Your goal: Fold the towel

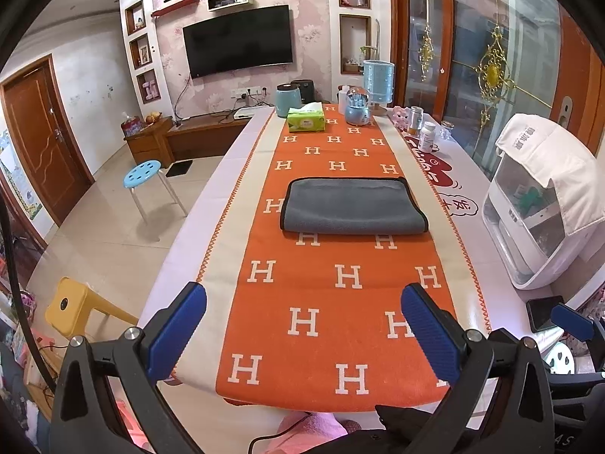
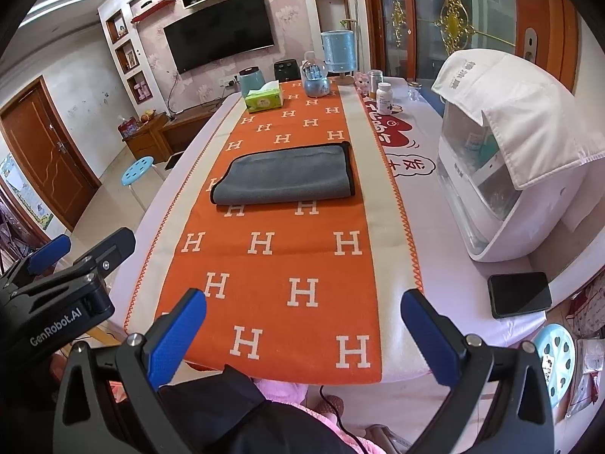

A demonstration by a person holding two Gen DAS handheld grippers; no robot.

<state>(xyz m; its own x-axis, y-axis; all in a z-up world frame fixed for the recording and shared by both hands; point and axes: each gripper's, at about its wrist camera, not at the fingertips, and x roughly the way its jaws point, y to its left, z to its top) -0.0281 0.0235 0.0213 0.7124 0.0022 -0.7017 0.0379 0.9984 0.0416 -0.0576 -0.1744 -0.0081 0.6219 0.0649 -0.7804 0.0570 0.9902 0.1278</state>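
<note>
— Where is the towel (image 1: 353,206)?
— Folded, mid-table on the orange runner (image 1: 332,302), seemingly doubled over.
— The claws?
— Left gripper (image 1: 302,335) and right gripper (image 2: 302,335) both spread apart, empty, at the near edge, well apart from it.

Readable lettering on the worktop cloth and one gripper.

White capital "H" letters repeat in rows across the orange table runner (image 1: 332,302). In the right wrist view, "GenRobot.AI" stands in white on the black body of the left gripper (image 2: 56,327). Chinese characters on the white appliance cover (image 2: 506,87) are too blurred to read.
</note>
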